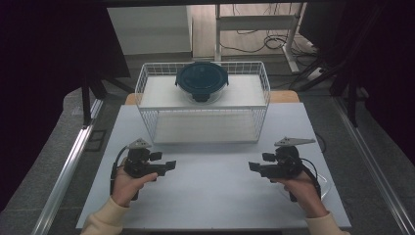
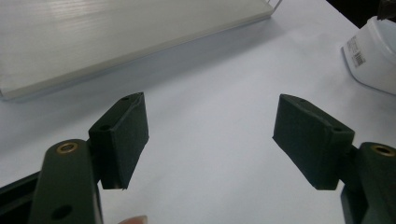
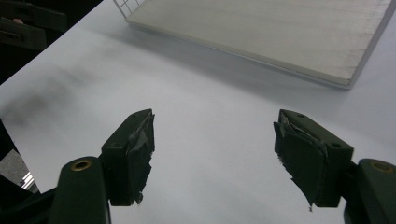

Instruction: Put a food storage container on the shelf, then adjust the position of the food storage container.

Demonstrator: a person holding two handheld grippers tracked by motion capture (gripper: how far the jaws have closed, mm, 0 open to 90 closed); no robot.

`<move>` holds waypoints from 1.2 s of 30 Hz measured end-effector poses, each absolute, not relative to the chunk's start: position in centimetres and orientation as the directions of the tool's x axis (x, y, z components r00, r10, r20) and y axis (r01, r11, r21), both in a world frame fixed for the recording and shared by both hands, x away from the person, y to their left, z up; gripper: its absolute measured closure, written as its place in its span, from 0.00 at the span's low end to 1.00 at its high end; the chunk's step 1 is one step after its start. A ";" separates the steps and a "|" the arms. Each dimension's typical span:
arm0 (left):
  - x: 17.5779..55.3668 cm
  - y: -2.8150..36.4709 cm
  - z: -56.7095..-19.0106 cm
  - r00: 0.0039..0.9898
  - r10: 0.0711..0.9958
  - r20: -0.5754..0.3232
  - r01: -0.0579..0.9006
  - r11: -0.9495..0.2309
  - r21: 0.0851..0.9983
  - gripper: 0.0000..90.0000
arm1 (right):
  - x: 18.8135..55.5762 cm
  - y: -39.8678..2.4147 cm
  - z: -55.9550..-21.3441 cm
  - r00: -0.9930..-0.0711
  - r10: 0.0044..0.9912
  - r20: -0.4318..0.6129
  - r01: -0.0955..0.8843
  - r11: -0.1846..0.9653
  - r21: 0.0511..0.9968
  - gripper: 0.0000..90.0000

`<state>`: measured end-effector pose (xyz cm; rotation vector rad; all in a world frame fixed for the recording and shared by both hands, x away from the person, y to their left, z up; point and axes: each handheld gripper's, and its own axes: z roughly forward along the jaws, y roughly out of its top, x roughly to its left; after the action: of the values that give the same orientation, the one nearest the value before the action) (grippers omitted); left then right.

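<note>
A round dark blue lidded container (image 1: 201,79) sits on the top shelf of a white wire rack (image 1: 147,78) at the back of the white table (image 1: 210,200). My left gripper (image 1: 170,166) is held low over the table in front of the rack's left corner, pointing right. Its jaws are open and nothing is between them (image 2: 210,140). My right gripper (image 1: 252,167) mirrors it at the right, pointing left, also open over bare table (image 3: 212,154). The two grippers face each other with a wide gap between them.
The rack's lower shelf board (image 3: 280,32) lies just beyond both grippers. A white object with a barcode label (image 2: 373,56) rests at the table's right side near the right hand. Dark curtains, metal rails and a desk frame with cables (image 1: 274,41) surround the table.
</note>
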<state>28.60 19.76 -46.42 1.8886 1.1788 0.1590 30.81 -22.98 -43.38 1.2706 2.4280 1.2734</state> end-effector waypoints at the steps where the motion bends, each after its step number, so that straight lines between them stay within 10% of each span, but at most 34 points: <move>1: 28.6 19.7 -46.4 0.540 0.780 -0.315 0.663 -0.165 0.730 0.29 | 30.8 -22.9 -43.4 -0.642 0.724 0.251 0.621 0.300 0.725 0.32; 36: 28.5 19.8 -46.7 0.539 0.787 -0.302 0.668 -0.181 0.722 0.28 | 28.3 -32.1 -41.5 -0.496 0.860 0.125 0.645 0.268 0.715 0.58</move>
<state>28.47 19.83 -46.66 1.9110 1.1865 0.1724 28.34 -32.13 -41.49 1.3840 2.2544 1.0579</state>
